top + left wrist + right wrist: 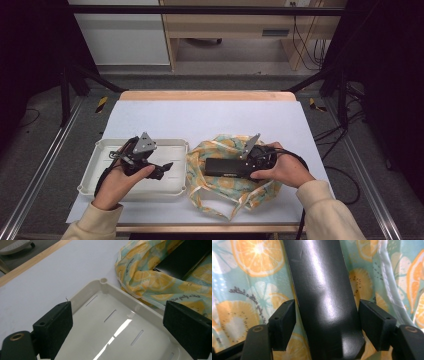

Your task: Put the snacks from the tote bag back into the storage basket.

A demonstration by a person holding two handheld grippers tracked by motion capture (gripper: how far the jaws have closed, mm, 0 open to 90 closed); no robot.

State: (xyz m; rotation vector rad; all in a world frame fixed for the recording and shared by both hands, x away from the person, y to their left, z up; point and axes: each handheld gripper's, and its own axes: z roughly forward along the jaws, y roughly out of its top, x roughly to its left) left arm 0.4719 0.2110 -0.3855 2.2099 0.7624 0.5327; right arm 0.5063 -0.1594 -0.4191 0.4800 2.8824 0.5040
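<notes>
Over fabric bag (pixel 227 172), right gripper (pixel 327 325) level, straddling black case (pixel 324 290).

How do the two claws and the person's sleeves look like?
Both the left claw and the right claw are black, each with a grey three-cornered plate on top and a black cable trailing. Their jaws are flat black blocks with small round holes. The sleeves are cream-coloured.

A white sheet (pixel 210 120) covers most of the worktop (pixel 207 95), leaving a strip of bare wood along the far edge. Beyond it, on the grey floor (pixel 225 75), stands a wooden desk (pixel 240 25) beside a white cabinet (pixel 120 35), with black cables (pixel 307 45) hanging at the right.
</notes>
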